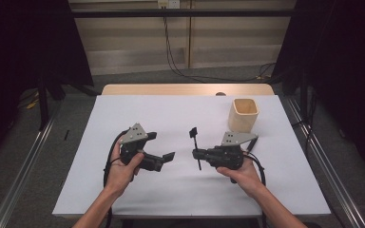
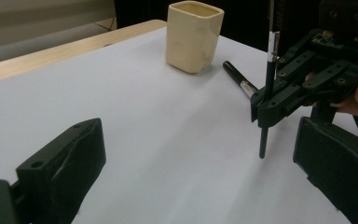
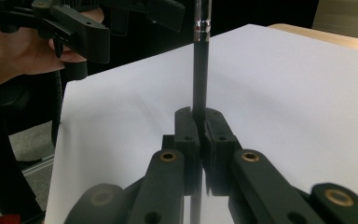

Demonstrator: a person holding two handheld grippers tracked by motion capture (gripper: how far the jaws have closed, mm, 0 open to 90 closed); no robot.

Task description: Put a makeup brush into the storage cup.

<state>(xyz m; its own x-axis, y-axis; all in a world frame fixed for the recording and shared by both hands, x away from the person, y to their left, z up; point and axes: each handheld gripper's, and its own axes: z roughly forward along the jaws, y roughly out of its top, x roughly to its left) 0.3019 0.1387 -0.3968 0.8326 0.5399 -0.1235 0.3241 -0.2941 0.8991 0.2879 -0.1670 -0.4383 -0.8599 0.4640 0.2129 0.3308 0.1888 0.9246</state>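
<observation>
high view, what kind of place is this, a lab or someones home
Most likely a lab or recording setup, not a home: a table covered in plain white sheet, dark curtains on both sides, metal floor rails, and loose cables from a wall socket.

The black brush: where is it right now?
The black brush stands upright in the shut right tool, mid-table in the high view, left of the beige cup and across from the open left tool.
</observation>
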